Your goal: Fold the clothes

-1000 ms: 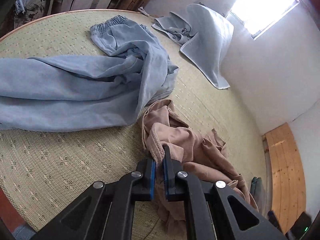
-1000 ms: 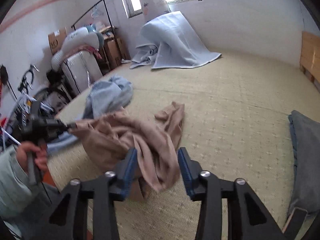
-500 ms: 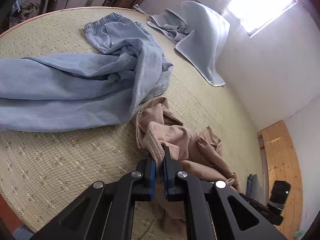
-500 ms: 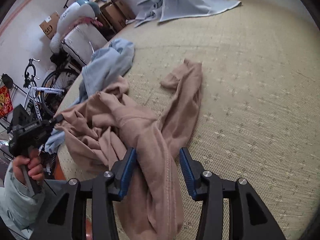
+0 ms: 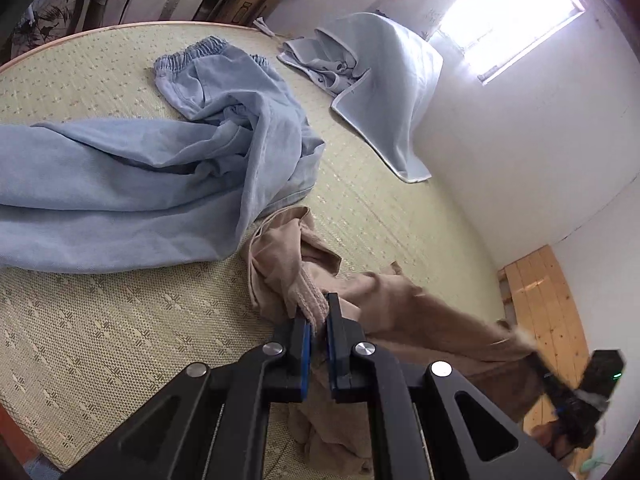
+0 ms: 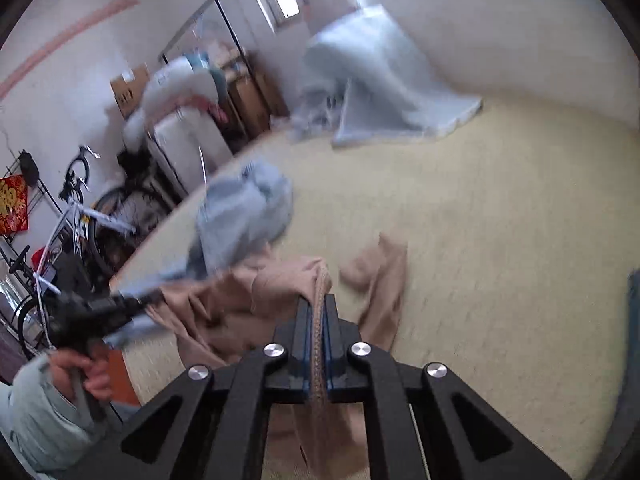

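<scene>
Since a moment ago our right gripper has closed on the ribbed hem of the tan garment, which earlier only lay loose between its parted blue pads; the right wrist view is now smeared with motion. Our left gripper clamps the same garment as before, its pads nearly together on a thick ribbed band.

The tan garment stretches between the two grippers near the front edge of the woven mat, one loose end trailing flat toward the middle of the mat. Just beside it, overlapping its far end, lie the light blue trousers, sprawled toward the mat's rounded left edge (their elastic waistband faces the far side). A pale blue blanket is heaped against the far wall under the window, well apart from the clothes. To the right of the tan garment the mat is bare, out to a wooden board at the wall.

In the right wrist view our left hand, in a pale green sleeve, grips its tool's handle past the mat's edge, near a bicycle. Both grippers tilt downward toward the mat.
</scene>
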The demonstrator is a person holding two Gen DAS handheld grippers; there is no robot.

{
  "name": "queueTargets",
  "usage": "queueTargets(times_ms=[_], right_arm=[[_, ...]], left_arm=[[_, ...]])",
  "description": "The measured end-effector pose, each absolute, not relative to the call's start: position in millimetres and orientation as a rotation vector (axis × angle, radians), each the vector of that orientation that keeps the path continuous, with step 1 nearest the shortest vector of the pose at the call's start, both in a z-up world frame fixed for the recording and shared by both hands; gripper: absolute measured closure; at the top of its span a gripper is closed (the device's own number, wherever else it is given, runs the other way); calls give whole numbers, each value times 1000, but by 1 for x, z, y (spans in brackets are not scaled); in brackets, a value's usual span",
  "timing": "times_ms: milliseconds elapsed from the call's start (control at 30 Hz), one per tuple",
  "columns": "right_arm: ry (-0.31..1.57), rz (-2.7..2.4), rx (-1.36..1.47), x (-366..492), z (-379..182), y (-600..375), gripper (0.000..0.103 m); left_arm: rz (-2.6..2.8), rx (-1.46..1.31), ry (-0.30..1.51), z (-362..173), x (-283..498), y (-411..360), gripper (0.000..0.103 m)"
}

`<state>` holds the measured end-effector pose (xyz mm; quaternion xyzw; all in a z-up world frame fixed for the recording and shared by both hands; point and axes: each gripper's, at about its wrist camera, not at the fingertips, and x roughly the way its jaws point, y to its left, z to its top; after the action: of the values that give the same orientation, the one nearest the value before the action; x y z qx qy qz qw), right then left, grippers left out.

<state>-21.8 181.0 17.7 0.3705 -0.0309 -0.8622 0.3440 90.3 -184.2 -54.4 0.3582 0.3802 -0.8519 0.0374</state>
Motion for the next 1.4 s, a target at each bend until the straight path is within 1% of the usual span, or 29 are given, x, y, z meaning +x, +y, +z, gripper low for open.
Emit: queueTargets(times_ms=[67,133,233,333,400,433,467,500,567,633,700,733,767,867,1067,1300,1333,1367,1400], right_arm=[[-71,-2259,933,-23,33,180,100],[-33,-2271,964,-28,29,172,99],[53,-2264,1087,-42,1,155,97],[76,-2227,1216,-58,-36,143,96],[51,-2216,1275,-64,-52,144,90],[35,-2222,1287,-64,-56,148,85],[10,-2241,1286,-64,-56,155,77],[-16,-2260,1280,-63,-56,162,73],[-66,-2302,1248,-58,-49,179,59],[-91,-2372,1202,-48,-38,200,54],[-95,-2433,1163,-37,-29,219,51],[-100,-2456,1151,-32,-28,229,49],[-118,-2475,1149,-27,-29,238,42],[-189,-2510,1165,-15,-41,266,37],[-358,-2390,1367,-39,-81,278,36],[-509,-2274,1529,-89,-108,262,37],[-517,-2263,1558,-95,-113,258,40],[-517,-2258,1587,-99,-118,255,46],[-516,-2254,1616,-104,-123,251,50]], left_arm=[[-2613,1111,1152,-56,89,-182,97],[-2600,1121,1140,-58,88,-182,98],[-2569,1134,1131,-63,87,-185,98],[-2540,1150,1131,-68,85,-187,98],[-2537,1157,1131,-69,84,-186,98],[-2541,1156,1127,-69,83,-184,98],[-2545,1155,1121,-68,83,-183,98],[-2548,1156,1119,-69,82,-181,98],[-2551,1166,1117,-70,80,-178,97],[-2552,1169,1115,-70,79,-176,97],[-2553,1171,1113,-71,79,-175,97],[-2554,1173,1112,-71,79,-174,98],[-2554,1174,1110,-71,79,-174,97],[-2551,1175,1105,-72,80,-175,97],[-2551,1189,1108,-73,79,-173,97],[-2564,1207,1116,-74,76,-170,97],[-2565,1209,1118,-74,76,-169,98],[-2567,1211,1118,-74,76,-169,98],[-2569,1213,1118,-74,75,-168,97]])
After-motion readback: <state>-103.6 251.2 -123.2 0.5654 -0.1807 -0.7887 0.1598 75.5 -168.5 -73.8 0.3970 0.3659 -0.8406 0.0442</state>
